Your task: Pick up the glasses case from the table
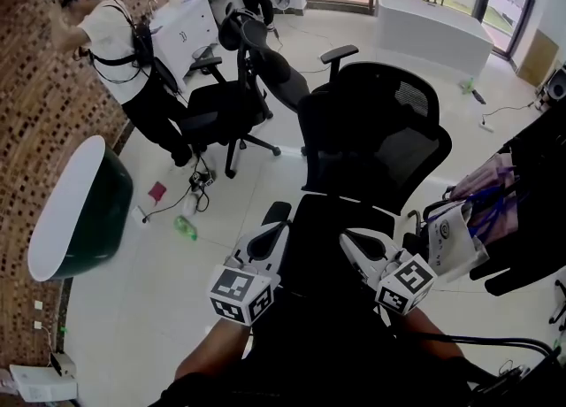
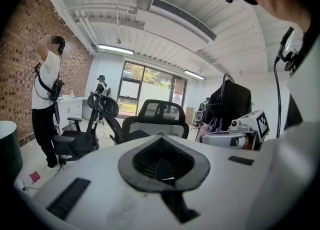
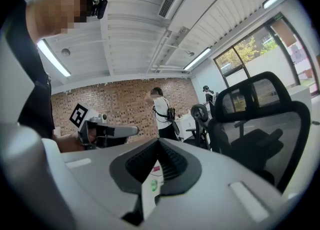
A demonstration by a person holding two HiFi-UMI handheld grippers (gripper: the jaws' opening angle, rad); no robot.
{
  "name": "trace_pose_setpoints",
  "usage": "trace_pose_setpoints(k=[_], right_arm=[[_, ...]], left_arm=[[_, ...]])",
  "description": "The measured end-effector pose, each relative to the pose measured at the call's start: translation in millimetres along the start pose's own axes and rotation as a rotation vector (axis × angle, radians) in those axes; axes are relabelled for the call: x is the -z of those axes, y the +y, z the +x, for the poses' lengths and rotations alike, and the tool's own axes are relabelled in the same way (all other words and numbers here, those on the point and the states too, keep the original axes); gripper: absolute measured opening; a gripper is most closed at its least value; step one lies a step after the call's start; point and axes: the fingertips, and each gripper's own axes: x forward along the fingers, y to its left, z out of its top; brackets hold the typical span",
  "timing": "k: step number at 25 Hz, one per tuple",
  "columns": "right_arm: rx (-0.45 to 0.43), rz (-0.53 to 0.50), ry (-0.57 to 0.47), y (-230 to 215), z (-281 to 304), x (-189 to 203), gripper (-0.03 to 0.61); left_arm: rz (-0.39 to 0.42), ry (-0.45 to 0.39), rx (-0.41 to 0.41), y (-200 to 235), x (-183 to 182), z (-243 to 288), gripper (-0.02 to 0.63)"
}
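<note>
Gripping nothing with the white plastic left gripper (image 1: 272, 224), fully shut, nor with the white plastic right gripper (image 1: 354, 244), closed down to a thin slit. Holding both near each other above the black mesh office chair (image 1: 380, 131). Cannot find a glasses case or a bench in any view. Judged as not begun, with locating, reaching, opening, grasping and lifting all left to do.
</note>
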Motion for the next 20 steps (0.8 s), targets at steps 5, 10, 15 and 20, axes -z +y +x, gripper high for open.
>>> trace_pose_setpoints(k=[5, 10, 15, 20], right_arm=[[-0.060, -0.005, 0.028, 12, 15, 5, 0.002], [-0.128, -0.032, 0.059, 31, 30, 8, 0.002], [-0.205, -0.046, 0.106, 64, 55, 18, 0.002], [-0.327, -0.070, 0.164, 121, 91, 38, 0.002]], left_arm=[[-0.019, -0.008, -0.057, 12, 4, -17, 0.003], [-0.046, -0.025, -0.106, 23, 9, -34, 0.003], [-0.063, -0.050, -0.157, 39, 12, -66, 0.003], [-0.101, -0.067, -0.278, 71, 30, -128, 0.003]])
